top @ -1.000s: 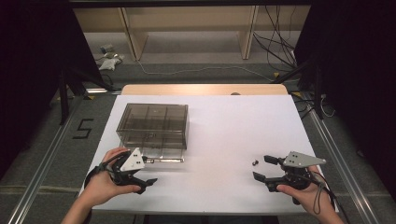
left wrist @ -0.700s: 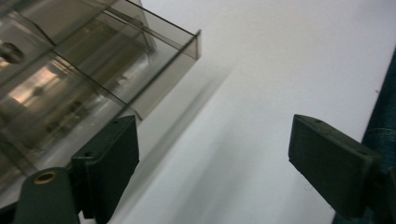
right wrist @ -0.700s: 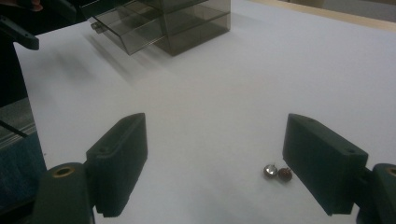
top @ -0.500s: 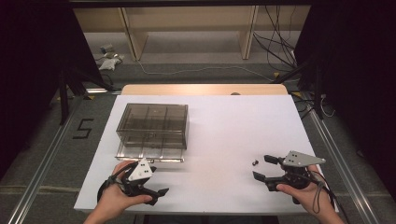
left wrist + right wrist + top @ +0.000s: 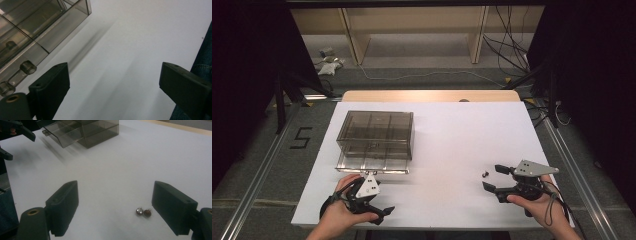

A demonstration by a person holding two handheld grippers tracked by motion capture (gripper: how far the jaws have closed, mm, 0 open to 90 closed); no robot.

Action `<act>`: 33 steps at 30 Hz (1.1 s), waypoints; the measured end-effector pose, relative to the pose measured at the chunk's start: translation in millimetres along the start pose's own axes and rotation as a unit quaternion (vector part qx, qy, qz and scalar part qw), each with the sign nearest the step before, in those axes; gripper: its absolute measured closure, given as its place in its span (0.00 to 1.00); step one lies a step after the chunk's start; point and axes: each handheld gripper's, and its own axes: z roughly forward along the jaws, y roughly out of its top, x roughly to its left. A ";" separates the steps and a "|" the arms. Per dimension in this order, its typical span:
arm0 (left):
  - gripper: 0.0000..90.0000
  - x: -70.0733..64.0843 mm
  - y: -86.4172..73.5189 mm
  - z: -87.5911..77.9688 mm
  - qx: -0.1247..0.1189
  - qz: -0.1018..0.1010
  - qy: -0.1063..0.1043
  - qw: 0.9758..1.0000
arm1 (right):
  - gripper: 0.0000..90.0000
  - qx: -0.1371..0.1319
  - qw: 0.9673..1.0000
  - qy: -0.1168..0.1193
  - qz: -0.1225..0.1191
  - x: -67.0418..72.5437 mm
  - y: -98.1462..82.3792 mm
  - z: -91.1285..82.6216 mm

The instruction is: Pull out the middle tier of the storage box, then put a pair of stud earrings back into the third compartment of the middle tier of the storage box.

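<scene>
2 small round metallic studs (image 5: 143,212) on matte white table (image 5: 462,140), both black tools (image 5: 115,207) (image 5: 113,85) released, empty.

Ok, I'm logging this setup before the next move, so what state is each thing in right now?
Drawer box: upright on the table, bottom drawer pulled partway out.
Small round pieces: two, side by side, loose on the white tabletop, untouched.
Left gripper: open, jaws just widened, nothing between them, clear of the drawer.
Right gripper: open, nothing held, pieces just beyond its jaws.

Grey floor (image 5: 272,150), wooden shelving (image 5: 412,30), dark surroundings
</scene>
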 end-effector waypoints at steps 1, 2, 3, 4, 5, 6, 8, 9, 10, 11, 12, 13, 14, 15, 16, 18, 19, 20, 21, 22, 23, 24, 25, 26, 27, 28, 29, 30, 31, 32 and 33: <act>0.07 0.0 0.1 0.6 0.001 0.000 0.000 1.000 | 0.25 0.002 1.000 0.000 0.000 -0.1 -0.1 -0.2; 0.05 -0.1 0.0 0.9 0.004 0.001 0.001 1.000 | 0.25 0.003 1.000 0.000 0.000 0.0 -0.3 -0.4; 0.05 -0.2 -0.1 1.1 0.004 0.002 0.002 1.000 | 0.24 0.004 1.000 -0.001 0.000 -0.2 -0.4 -0.5; 0.04 -0.4 -0.1 1.3 0.003 -0.001 0.002 1.000 | 0.24 0.004 1.000 -0.001 0.000 -0.3 -0.6 -0.5; 0.03 -0.2 -0.2 1.3 0.003 -0.002 0.001 1.000 | 0.24 0.004 1.000 -0.002 0.000 -0.4 -0.8 -0.4; 0.02 -0.1 -0.3 1.3 0.004 -0.002 0.002 1.000 | 0.24 0.003 1.000 -0.002 0.000 -0.4 -0.9 -0.4; 0.01 0.5 -0.6 1.4 0.005 -0.002 0.005 1.000 | 0.24 0.002 1.000 -0.001 -0.002 0.0 -0.9 -0.8; 0.01 0.7 -0.8 1.4 0.005 -0.003 0.006 1.000 | 0.24 0.001 1.000 0.000 -0.002 0.3 -0.8 -1.0; 0.01 0.8 -0.9 1.4 0.005 -0.003 0.006 1.000 | 0.24 -0.002 1.000 -0.001 -0.004 0.4 -0.7 -1.0; 0.01 0.8 -0.8 1.4 0.005 -0.002 0.005 1.000 | 0.24 0.000 1.000 -0.002 -0.005 0.5 -0.5 -1.0; 0.01 0.9 -0.6 1.4 0.005 -0.002 0.004 1.000 | 0.23 0.002 1.000 -0.004 -0.005 0.4 -0.5 -0.7; 0.01 0.8 -0.4 1.6 0.004 -0.003 0.001 1.000 | 0.23 0.002 1.000 -0.006 -0.006 0.1 -0.7 0.0; 0.01 0.7 -0.3 2.5 0.002 -0.003 0.000 1.000 | 0.24 0.004 1.000 -0.009 -0.007 -0.5 -0.9 1.0; 0.01 0.7 -0.2 3.0 0.003 -0.002 -0.001 1.000 | 0.24 0.007 1.000 -0.011 -0.007 -1.0 -1.0 2.2; 0.01 0.7 -0.1 3.1 0.005 0.001 -0.002 1.000 | 0.25 0.010 1.000 -0.015 -0.007 -1.5 -1.1 3.6; 0.01 0.4 -0.2 3.3 0.006 0.001 -0.005 1.000 | 0.25 0.018 0.999 -0.027 -0.012 -3.1 -1.1 6.7; 0.01 0.4 -0.5 3.4 0.007 0.000 -0.005 1.000 | 0.25 0.024 0.999 -0.031 -0.013 -4.2 -1.2 8.4; 0.01 0.5 -0.7 3.2 0.007 -0.001 -0.006 1.000 | 0.25 0.029 0.999 -0.035 -0.012 -5.3 -1.8 10.3; 0.01 0.7 -0.8 3.0 0.006 -0.002 -0.007 1.000 | 0.26 0.037 0.998 -0.039 -0.013 -6.8 -2.6 12.4; 0.01 0.9 -0.9 2.7 0.006 -0.003 -0.007 1.000 | 0.27 0.045 0.998 -0.044 -0.012 -8.6 -3.3 14.0; 0.01 1.2 -1.1 2.4 0.006 -0.001 -0.005 1.000 | 0.28 0.049 0.998 -0.046 -0.008 -10.5 -3.7 15.6; 0.01 1.4 -1.3 2.2 0.007 0.000 -0.004 1.000 | 0.30 0.050 0.998 -0.048 -0.002 -12.3 -3.5 17.1; 0.01 1.7 -1.4 2.5 0.006 -0.001 -0.004 1.000 | 0.32 0.053 0.997 -0.052 0.005 -14.6 -3.1 18.6; 0.01 2.2 -1.3 2.6 0.006 -0.003 -0.003 1.000 | 0.33 0.055 0.997 -0.057 0.009 -17.3 -2.9 20.6; 0.01 2.4 -1.1 2.6 0.005 -0.005 -0.001 1.000 | 0.34 0.054 0.997 -0.059 0.015 -19.7 -3.0 23.1; 0.01 2.7 -0.7 2.4 0.004 -0.004 -0.001 1.000 | 0.36 0.058 0.996 -0.060 0.017 -22.5 -2.9 25.8; 0.01 2.5 -0.7 2.6 0.004 -0.005 -0.001 1.000 | 0.38 0.064 0.996 -0.062 0.019 -25.1 -2.7 28.7; 0.01 2.0 -0.9 3.0 0.005 -0.006 -0.003 1.000 | 0.40 0.070 0.995 -0.064 0.021 -27.7 -2.7 32.0; 0.01 1.8 -1.1 3.3 0.006 -0.006 -0.005 1.000 | 0.42 0.077 0.995 -0.065 0.024 -30.3 -2.9 35.4; 0.01 1.8 -1.3 3.3 0.006 -0.005 -0.004 1.000 | 0.44 0.085 0.994 -0.064 0.025 -32.5 -3.1 38.6; 0.01 2.0 -1.3 3.1 0.006 -0.005 -0.004 1.000 | 0.46 0.090 0.994 -0.061 0.028 -34.6 -3.2 41.8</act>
